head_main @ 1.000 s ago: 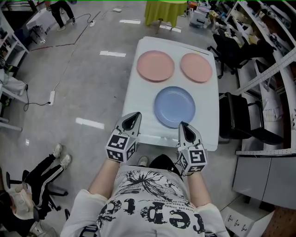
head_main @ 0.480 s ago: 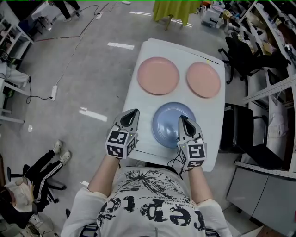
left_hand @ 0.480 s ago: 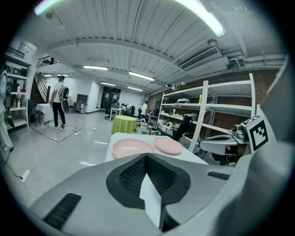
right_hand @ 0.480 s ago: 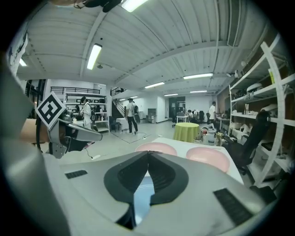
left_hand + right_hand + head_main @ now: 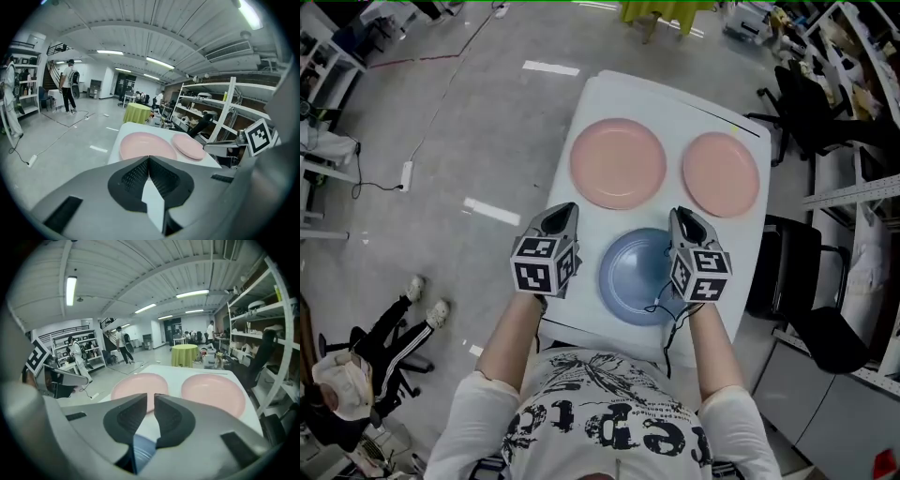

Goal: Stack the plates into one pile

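Holding anything in those claws of yours?

Nothing. My left claw (image 5: 562, 211) has its jaws pressed together and is empty. The jaws of my right claw (image 5: 680, 214) have just been opening and stand a little apart. They grip nothing; through the gap I see only plates lying below.

Where are the plates?

All three lie separately on the white desk (image 5: 675, 108). The blue plate (image 5: 633, 277) sits by the near edge, about midway along it. The large pink plate (image 5: 617, 162) lies toward the far left corner. The small pink plate (image 5: 720, 173) lies toward the far right corner, near its neighbour but not touching it.

And your claws against them?

My right claw hovers above the blue plate's right rim, tips pointing toward the far edge. My left claw hangs over the desk's left edge, beside the blue plate, with its tips near the large pink plate's near rim.
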